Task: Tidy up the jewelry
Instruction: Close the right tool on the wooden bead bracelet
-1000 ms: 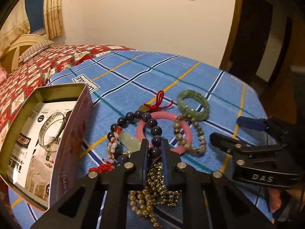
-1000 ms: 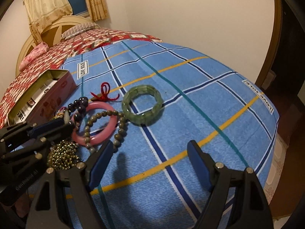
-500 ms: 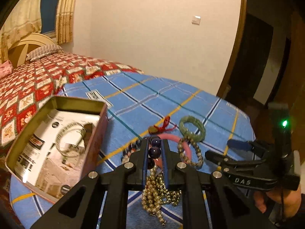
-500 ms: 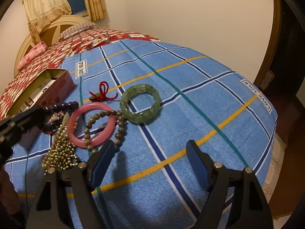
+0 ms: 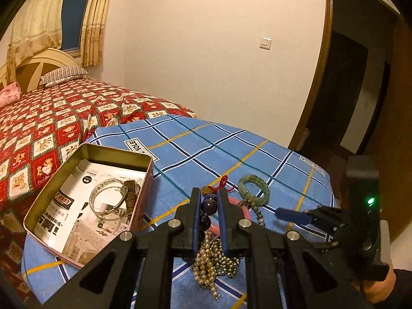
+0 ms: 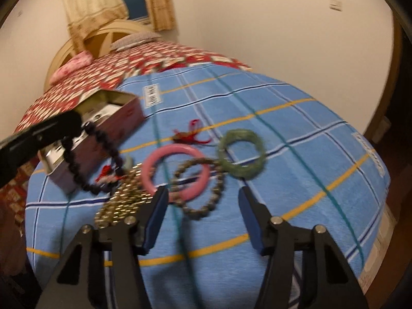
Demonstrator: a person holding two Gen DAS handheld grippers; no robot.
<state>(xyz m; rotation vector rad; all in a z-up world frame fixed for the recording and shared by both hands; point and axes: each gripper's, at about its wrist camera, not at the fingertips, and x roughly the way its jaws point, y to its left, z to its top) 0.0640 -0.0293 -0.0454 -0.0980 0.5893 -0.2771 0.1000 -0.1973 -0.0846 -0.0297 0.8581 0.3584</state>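
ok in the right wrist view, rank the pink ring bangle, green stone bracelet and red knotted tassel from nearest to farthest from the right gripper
From the right gripper, open and low in the right wrist view:
1. Pink ring bangle: just beyond the left finger, overlapped by a brown bead bracelet.
2. Green stone bracelet: further back, ahead and to the right.
3. Red knotted tassel: farthest, behind the bangle, towards the tin.

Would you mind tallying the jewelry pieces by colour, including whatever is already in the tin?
Dark purple: 1, beaded strand held by left gripper
Pink: 1, bangle
Green: 1, bracelet
Olive-brown: 1, beaded bracelet
Gold: 1, bead chain
Silver: 1, bangle in tin
Total: 6
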